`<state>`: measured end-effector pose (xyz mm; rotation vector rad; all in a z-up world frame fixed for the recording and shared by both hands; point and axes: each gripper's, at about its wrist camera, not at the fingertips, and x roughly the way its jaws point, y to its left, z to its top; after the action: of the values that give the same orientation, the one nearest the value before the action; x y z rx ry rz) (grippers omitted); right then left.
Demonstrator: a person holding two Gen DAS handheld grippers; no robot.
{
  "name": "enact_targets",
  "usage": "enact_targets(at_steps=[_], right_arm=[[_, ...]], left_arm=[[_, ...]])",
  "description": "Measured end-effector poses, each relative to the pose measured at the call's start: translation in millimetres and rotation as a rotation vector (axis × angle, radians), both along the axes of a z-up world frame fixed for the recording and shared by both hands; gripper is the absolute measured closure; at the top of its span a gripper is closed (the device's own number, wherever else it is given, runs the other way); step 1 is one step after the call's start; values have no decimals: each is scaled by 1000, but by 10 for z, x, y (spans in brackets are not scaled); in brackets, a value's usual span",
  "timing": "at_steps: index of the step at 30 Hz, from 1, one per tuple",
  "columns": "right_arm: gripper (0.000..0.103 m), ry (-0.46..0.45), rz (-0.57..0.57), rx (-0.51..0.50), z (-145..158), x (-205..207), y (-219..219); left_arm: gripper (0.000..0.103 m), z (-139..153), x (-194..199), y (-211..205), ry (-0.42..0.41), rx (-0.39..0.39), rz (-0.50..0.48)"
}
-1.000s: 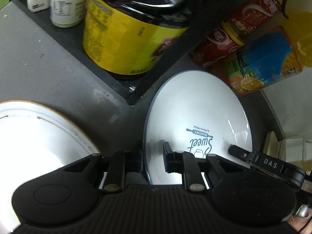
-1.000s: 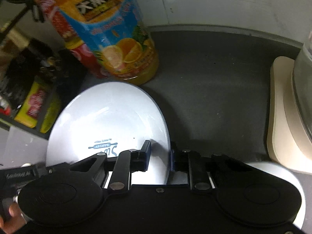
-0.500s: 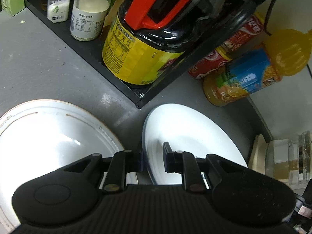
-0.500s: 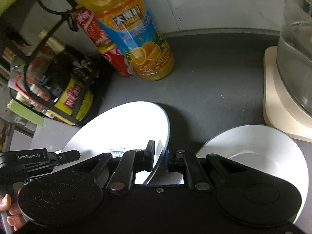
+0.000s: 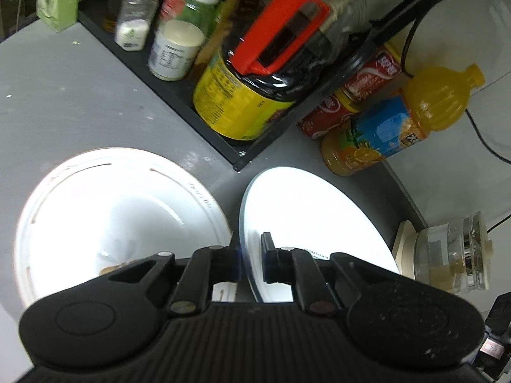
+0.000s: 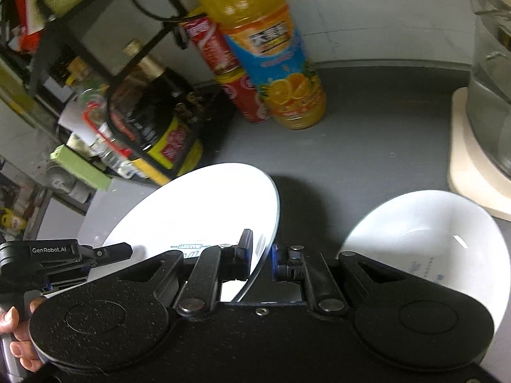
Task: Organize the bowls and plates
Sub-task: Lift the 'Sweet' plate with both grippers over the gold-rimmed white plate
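My left gripper [image 5: 250,263] and right gripper [image 6: 262,260] each have jaws clamped on opposite rim edges of the round white printed plate [image 5: 306,210], tilted above the grey worktop [image 5: 80,102]. Uneven pulling could slip it onto the white rimmed bowl [image 5: 121,210], or farther, topple the orange juice bottle [image 6: 274,63].

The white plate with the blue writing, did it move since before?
Yes. The white plate, pinched at opposite rims by the left gripper and right gripper, has lifted up and away from the orange juice bottle, which now stands well clear of it.
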<state>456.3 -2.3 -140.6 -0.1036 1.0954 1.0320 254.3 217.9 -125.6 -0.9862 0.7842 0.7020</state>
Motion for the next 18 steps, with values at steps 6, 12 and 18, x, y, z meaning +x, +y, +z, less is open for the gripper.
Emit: enact_targets(at_steps=[6, 12, 18], right_arm=[[91, 0, 58, 4, 33, -195, 130], [91, -4, 106, -1, 33, -375, 291], [91, -15, 144, -22, -8, -548, 463]], left_arm=[[94, 112, -246, 10, 12, 16, 40], [94, 144, -487, 75, 31, 21, 81], [94, 97, -717, 151, 53, 8, 106]])
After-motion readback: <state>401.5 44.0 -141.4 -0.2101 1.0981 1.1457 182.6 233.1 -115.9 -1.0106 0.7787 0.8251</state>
